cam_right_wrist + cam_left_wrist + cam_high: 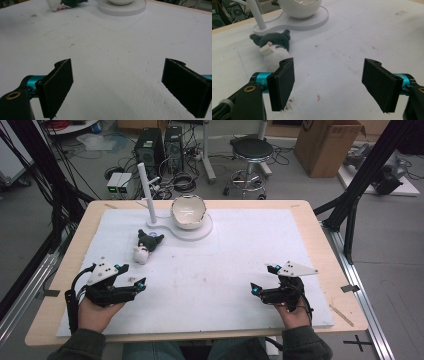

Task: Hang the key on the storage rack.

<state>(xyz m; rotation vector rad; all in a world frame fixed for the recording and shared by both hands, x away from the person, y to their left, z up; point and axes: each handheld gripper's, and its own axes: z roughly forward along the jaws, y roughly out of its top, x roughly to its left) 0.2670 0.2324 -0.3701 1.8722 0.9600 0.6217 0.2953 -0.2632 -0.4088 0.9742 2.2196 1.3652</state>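
2 claws rest low over the white sheet on the desk (320, 225), one in each of the person's hands, both near the person's edge. The left claw (141, 283) sits at the left of the high view, its jaws standing wide with nothing between them; in the left gripper view the pads (284, 83) frame only bare, lightly stained sheet. The right claw (255, 288) is at the right, well apart from the left one, and its jaws are also wide and empty, with bare white sheet between them in the right gripper view.

Nearest the left claw lies a small plush toy (146, 245), dark grey and white, on its side on the sheet. It is ahead of the left claw and apart from it, touching neither jaw. In the left gripper view the plush toy (273, 46) shows a small white tag and lies just in front of a flat white base (197, 231). That base carries a white bowl (188, 211) and a slim upright post (146, 192); the toy is just beside the base's near edge.
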